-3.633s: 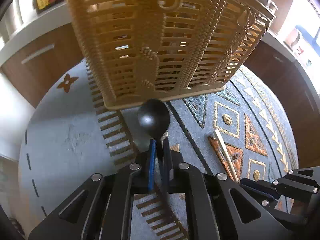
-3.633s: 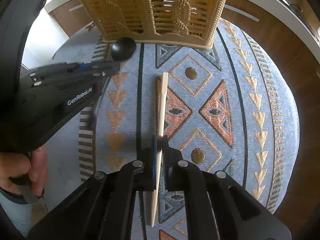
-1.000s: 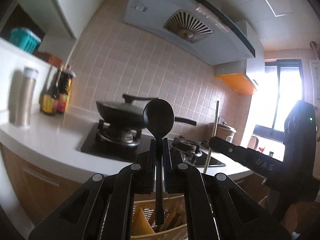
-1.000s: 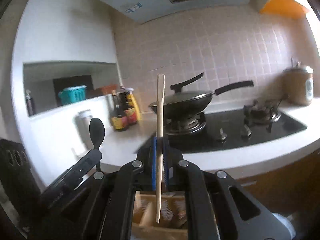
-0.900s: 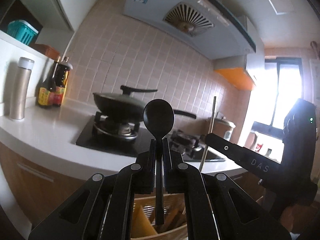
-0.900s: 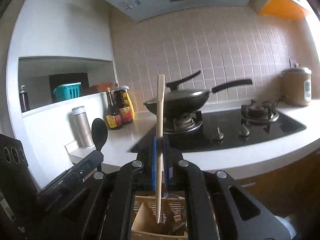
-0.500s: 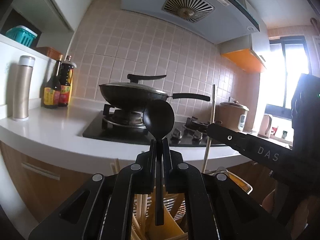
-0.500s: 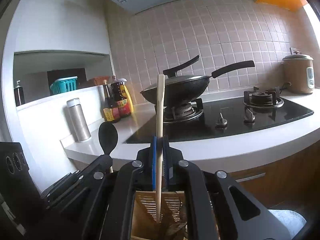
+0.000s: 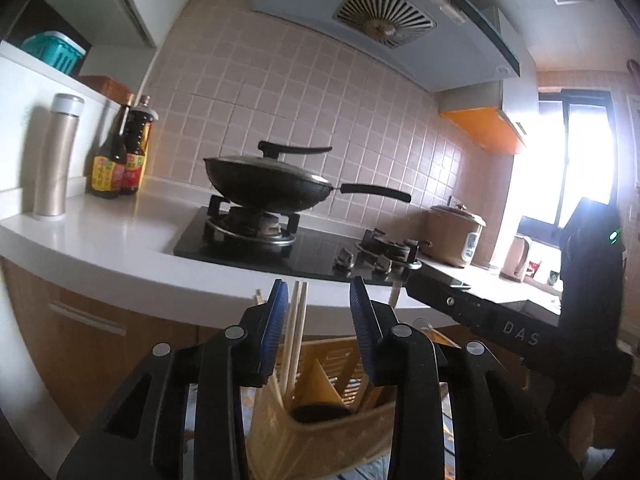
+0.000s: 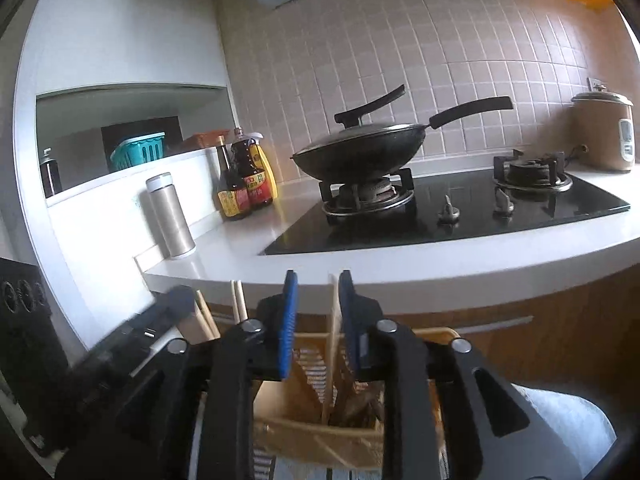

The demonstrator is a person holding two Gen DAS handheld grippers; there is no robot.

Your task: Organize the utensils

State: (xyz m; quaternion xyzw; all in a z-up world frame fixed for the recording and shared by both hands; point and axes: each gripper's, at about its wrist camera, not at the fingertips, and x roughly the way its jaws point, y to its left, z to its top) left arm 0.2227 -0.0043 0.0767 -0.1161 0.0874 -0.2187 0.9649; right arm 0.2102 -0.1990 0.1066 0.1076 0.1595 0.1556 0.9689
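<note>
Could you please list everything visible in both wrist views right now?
utensil basket: one, tan, below both grippers
black spoon: one, bowl down in basket
chopsticks: several, pale wood, standing in basket
wok: one, black, lidded, on left burner
gas hob: one, black, in white counter
sauce bottles: two, dark, by wall
flask: one, champagne, on counter
rice cooker: one, brown, far right
teal basket: one, on shelf
left gripper: black, blue pads, just opened
right gripper: same, just opened; chopstick loose between
</note>
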